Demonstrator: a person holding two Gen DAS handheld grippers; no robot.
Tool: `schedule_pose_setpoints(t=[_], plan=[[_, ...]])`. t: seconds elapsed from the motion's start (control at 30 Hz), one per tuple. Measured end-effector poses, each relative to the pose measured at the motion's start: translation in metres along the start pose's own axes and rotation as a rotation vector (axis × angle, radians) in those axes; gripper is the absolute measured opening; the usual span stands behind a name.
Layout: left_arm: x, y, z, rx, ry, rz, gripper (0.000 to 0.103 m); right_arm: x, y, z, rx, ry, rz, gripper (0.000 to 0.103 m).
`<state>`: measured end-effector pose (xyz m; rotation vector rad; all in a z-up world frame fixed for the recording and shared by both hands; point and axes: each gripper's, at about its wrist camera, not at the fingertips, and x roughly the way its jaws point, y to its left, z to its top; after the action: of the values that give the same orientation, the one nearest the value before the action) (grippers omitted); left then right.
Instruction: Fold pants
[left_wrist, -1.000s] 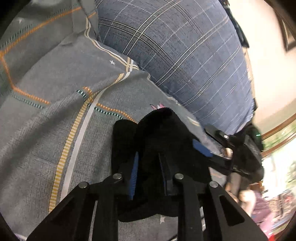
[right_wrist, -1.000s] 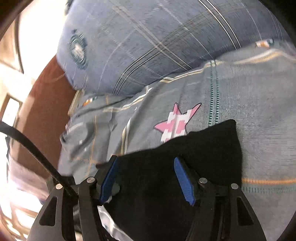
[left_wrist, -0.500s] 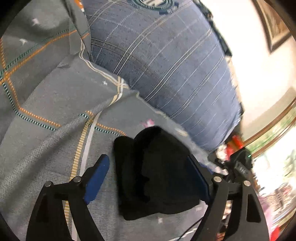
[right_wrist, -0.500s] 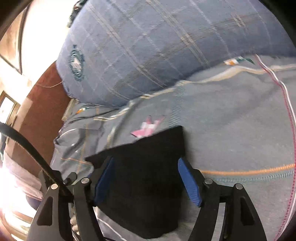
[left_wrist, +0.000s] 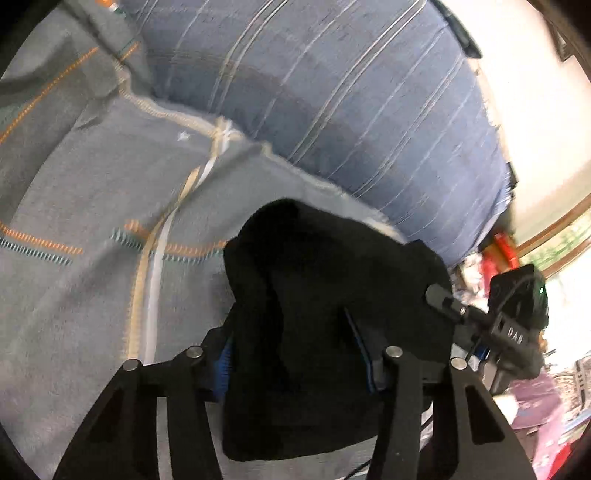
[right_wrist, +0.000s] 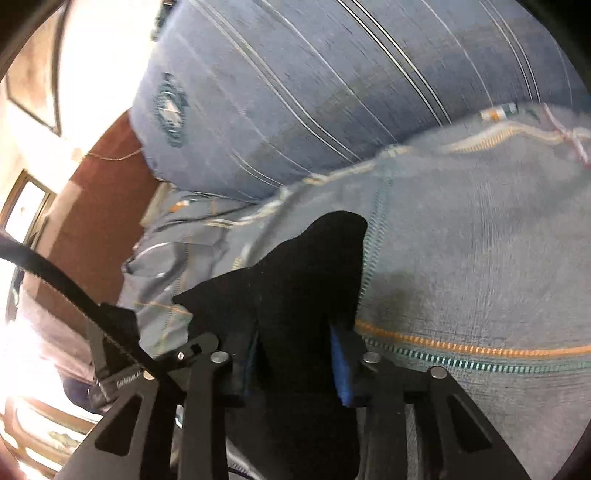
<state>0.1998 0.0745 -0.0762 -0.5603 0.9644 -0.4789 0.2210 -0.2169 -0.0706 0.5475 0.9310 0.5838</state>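
Lying bunched on a grey bedspread (left_wrist: 92, 302) with orange and teal stitched lines, the black pants (left_wrist: 314, 295) are sitting folded into a thick, dark bundle just in front of a large blue plaid cushion (left_wrist: 351, 110). The left gripper (left_wrist: 295, 354) is closing around the near end of that bundle: its jaws have just been narrowing, the cloth is filling the gap between them, and the blue pads (left_wrist: 226, 363) are pressing into the fabric on both sides, so it is pinching the pants. In the right wrist view the right gripper (right_wrist: 295, 354) is doing the same at its own end, its jaws having just been drawing together, with a ridge of the black pants (right_wrist: 303, 280) standing up between the blue pads (right_wrist: 340, 365), which are squeezing it. From that side the fabric is rising to a rounded peak against the grey bedspread (right_wrist: 480, 258), and the blue cushion (right_wrist: 314, 74) is filling the top of the view. The right gripper's dark body is also showing at the right edge of the left wrist view, just beside the bundle. Both views are blurring somewhat with motion, so finer folds in the cloth are not readable. A reddish-brown surface (right_wrist: 96, 206) is showing beyond the bedspread's left edge.
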Motion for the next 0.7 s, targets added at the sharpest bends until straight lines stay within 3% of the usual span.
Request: schedule_pose_setpoints(t=[0.2, 0.3, 0.33, 0.4, 0.47, 0.53, 0.63, 0.7], plan=[[0.025, -0.033, 0.030, 0.017, -0.002, -0.020, 0.049, -0.036, -0.001, 0.022, -0.015, -0.093, -0.003, 0.032], [0.048, -0.030, 0.038, -0.014, 0.014, 0.039, 0.049, -0.040, -0.022, 0.029, 0.023, -0.110, -0.031, 0.032], [0.060, -0.020, 0.039, -0.047, 0.031, 0.090, 0.049, -0.038, -0.029, 0.029, 0.034, -0.109, -0.052, 0.033], [0.071, -0.004, 0.036, -0.090, 0.074, 0.131, 0.049, -0.030, -0.054, 0.028, 0.071, -0.092, -0.110, 0.040], [0.068, 0.010, 0.031, -0.158, 0.099, 0.059, 0.049, -0.028, -0.075, 0.025, 0.128, -0.080, -0.153, 0.058], [0.052, 0.006, 0.031, -0.141, 0.073, 0.061, 0.047, -0.034, -0.083, 0.021, 0.161, -0.087, -0.123, 0.059], [0.023, -0.023, 0.040, -0.037, -0.026, 0.071, 0.047, -0.061, -0.074, 0.021, 0.118, -0.179, -0.126, 0.065], [0.019, -0.040, 0.048, -0.006, -0.052, 0.024, 0.049, -0.074, -0.071, 0.027, 0.115, -0.218, -0.076, 0.066]])
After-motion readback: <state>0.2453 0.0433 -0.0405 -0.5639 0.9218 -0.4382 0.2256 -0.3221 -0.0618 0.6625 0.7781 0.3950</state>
